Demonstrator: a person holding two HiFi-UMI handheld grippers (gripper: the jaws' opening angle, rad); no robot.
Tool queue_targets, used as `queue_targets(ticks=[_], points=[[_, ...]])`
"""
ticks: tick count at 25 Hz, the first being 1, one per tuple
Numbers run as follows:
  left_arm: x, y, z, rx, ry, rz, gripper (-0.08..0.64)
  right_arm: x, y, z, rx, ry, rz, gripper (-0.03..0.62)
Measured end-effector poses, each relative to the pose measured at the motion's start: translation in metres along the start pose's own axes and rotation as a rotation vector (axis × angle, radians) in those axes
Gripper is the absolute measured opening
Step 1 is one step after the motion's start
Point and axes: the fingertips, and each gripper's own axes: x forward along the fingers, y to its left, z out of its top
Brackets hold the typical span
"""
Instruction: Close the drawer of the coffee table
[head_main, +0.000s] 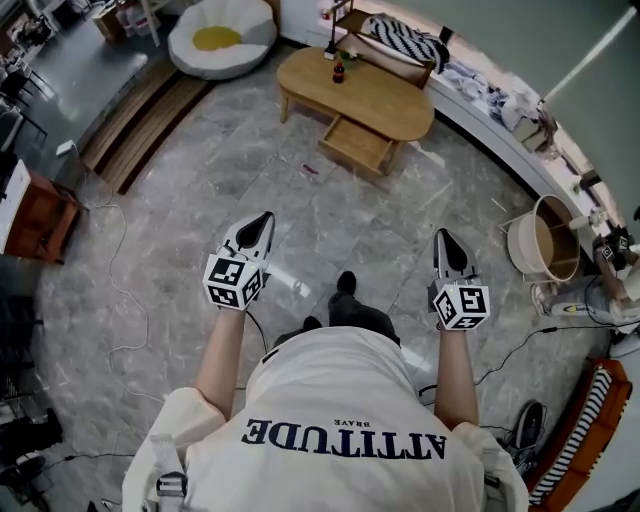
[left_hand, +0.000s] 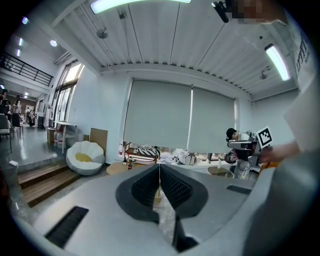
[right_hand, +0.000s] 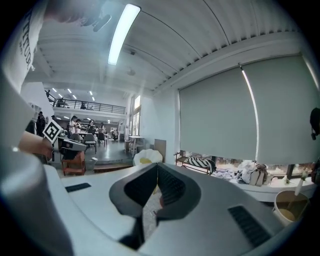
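An oval wooden coffee table (head_main: 395, 100) stands across the room, well ahead of me. Its drawer (head_main: 355, 146) hangs pulled out toward me. A small dark bottle (head_main: 338, 72) stands on the tabletop. I hold my left gripper (head_main: 262, 222) shut and empty above the grey marble floor, far short of the table. My right gripper (head_main: 443, 239) is likewise shut and empty, level with the left. In the left gripper view the table (left_hand: 116, 168) shows small, left of the closed jaws (left_hand: 159, 186). The right gripper view shows closed jaws (right_hand: 157, 181) with nothing between them.
A white round floor cushion (head_main: 221, 36) lies left of the table. A striped-cushioned bench (head_main: 405, 44) stands behind it. A round tub (head_main: 546, 238) sits on the right, with cables (head_main: 128, 300) across the floor. Wooden steps (head_main: 140, 118) run along the left.
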Motion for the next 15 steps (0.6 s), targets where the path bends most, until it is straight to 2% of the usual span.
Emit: queue_targets(ticks=[6, 11, 15], points=[[0.033, 0.014, 0.004, -0.004, -0.013, 0.007, 0.021, 0.046, -0.013, -0.008, -0.035, 0.028, 0.034, 0.020], [0.074, 0.025, 0.015, 0.018, -0.011, 0.011, 0.021, 0.096, -0.038, 0.004, -0.045, 0.014, 0.041, 0.020], [0.106, 0.032, 0.022, 0.006, -0.003, 0.030, 0.021, 0.131, -0.062, 0.010, -0.030, 0.014, 0.061, 0.020]])
